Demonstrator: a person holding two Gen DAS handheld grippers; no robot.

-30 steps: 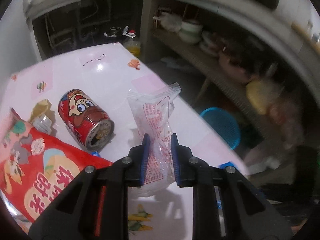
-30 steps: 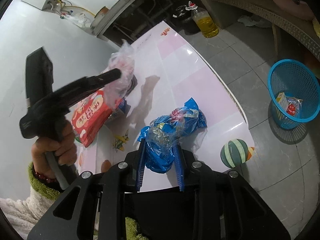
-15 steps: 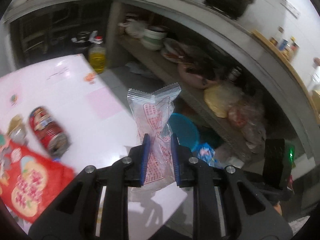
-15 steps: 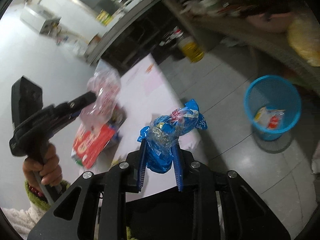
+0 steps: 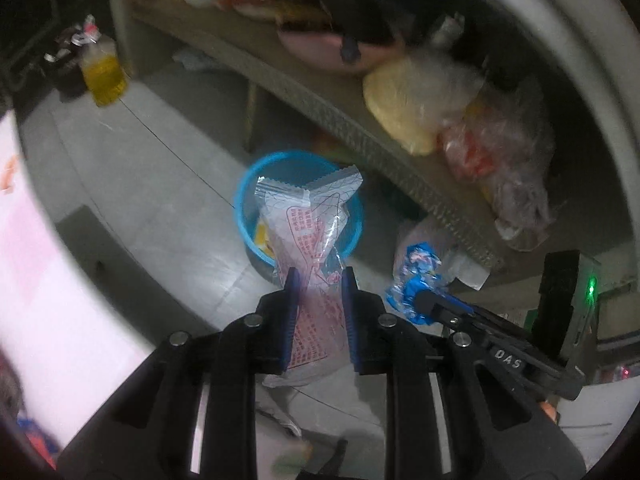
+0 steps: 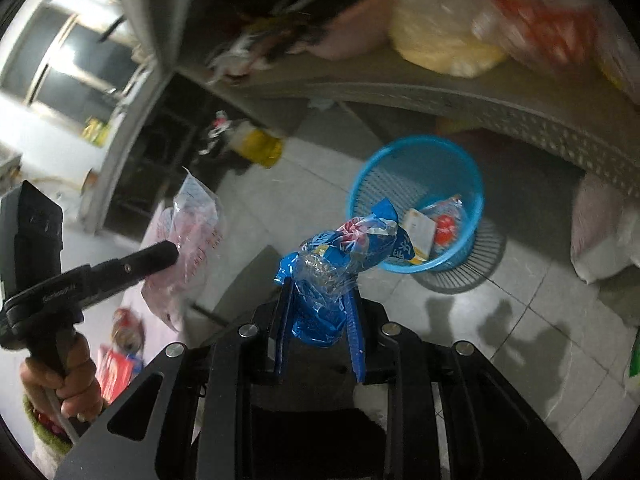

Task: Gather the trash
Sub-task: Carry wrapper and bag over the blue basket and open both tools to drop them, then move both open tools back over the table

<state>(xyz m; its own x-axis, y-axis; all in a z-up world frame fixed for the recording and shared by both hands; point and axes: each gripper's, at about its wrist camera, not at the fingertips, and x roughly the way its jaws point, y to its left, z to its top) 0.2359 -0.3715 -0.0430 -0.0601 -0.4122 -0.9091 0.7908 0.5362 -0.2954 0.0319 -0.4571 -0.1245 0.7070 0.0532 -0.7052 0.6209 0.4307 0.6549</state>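
Observation:
My left gripper (image 5: 318, 280) is shut on a clear wrapper with red print (image 5: 308, 232), held up over the floor in front of the blue trash basket (image 5: 248, 208). My right gripper (image 6: 320, 292) is shut on a crumpled blue wrapper (image 6: 340, 256), with the blue trash basket (image 6: 416, 176) just beyond it on the tiles. That basket holds a white card and a red packet. In the right wrist view the left gripper (image 6: 168, 252) and its clear wrapper (image 6: 192, 240) hang at the left. The left wrist view shows the blue wrapper (image 5: 416, 280) at the right gripper's tip.
A pink-and-white table (image 5: 36, 280) edge lies at the left, with a red snack bag (image 6: 116, 372) and a can (image 6: 128, 328) on it. A low woven shelf (image 6: 460, 100) with bags runs behind the basket. An oil bottle (image 5: 102, 76) stands on the floor. White sacks (image 6: 600, 236) sit right.
Both grippers have swung away from the table toward the floor, each still holding its wrapper. The blue basket is now close ahead of both, and the table has slid to the left edge.

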